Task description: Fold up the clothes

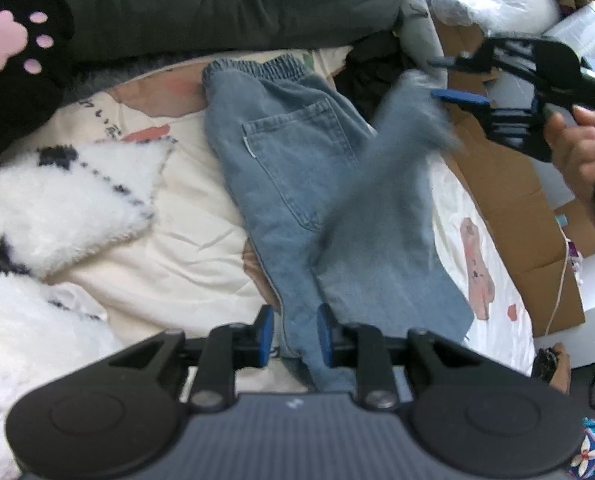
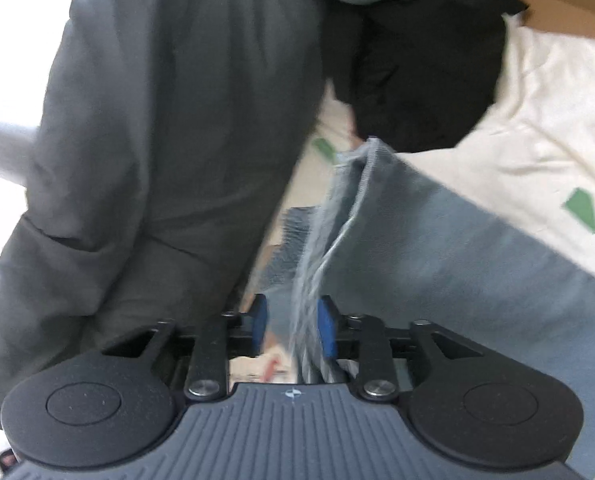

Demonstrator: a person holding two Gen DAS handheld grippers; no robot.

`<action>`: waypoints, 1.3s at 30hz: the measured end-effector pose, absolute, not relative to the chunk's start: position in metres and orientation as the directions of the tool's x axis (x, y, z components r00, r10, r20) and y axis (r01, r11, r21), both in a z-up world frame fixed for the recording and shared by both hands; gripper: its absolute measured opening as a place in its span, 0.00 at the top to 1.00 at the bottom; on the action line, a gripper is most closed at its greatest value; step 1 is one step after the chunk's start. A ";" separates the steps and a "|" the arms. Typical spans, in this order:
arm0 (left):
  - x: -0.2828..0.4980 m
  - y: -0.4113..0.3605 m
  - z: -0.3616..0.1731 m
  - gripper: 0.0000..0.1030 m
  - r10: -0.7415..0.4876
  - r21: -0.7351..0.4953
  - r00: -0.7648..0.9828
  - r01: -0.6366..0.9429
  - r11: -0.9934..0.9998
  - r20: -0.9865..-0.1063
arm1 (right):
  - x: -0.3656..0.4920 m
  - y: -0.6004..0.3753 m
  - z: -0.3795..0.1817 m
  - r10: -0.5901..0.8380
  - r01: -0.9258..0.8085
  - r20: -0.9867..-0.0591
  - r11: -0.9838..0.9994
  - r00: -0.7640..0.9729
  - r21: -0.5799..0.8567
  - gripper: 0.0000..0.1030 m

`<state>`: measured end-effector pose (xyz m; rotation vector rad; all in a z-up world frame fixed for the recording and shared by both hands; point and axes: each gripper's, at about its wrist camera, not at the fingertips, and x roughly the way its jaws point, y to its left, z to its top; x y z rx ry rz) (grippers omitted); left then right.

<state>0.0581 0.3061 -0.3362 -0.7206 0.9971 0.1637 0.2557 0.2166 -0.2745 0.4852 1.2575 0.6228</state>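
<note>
Light blue jeans (image 1: 289,152) lie on a cream printed bedsheet (image 1: 169,260), elastic waistband at the far end and back pocket up. One leg is blurred and folded up towards the waist. My left gripper (image 1: 295,334) stands over the near fold, jaws a little apart, with a ridge of denim between the pads and a sliver of gap on the left. At the upper right a hand (image 1: 577,148) holds my right gripper (image 1: 453,80) just above the blurred leg. In the right wrist view the right gripper (image 2: 291,322) is open and the leg's hem (image 2: 337,220) hangs loose between its pads.
A dark grey padded cover (image 1: 217,0) lies beyond the jeans. At the left are a fluffy white blanket (image 1: 57,200) and a black paw-print plush (image 1: 13,40). Flattened cardboard (image 1: 509,200) and a black garment (image 1: 369,68) lie at the right.
</note>
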 end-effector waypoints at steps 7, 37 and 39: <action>0.058 0.305 -0.338 0.74 -0.169 -0.453 0.535 -0.458 0.765 -0.828 | 0.242 0.185 -0.271 0.722 -0.203 -0.665 0.692 0.191 0.693 0.58; 0.108 0.247 -0.389 0.45 -0.187 -0.367 0.405 -0.428 0.826 -0.895 | 0.153 -0.089 -0.411 0.671 0.090 -0.669 0.682 0.320 0.726 0.47; 0.109 0.246 -0.396 0.51 -0.188 -0.360 0.386 -0.443 0.821 -0.903 | 0.145 -0.097 -0.429 0.662 0.120 -0.681 0.683 0.313 0.720 0.47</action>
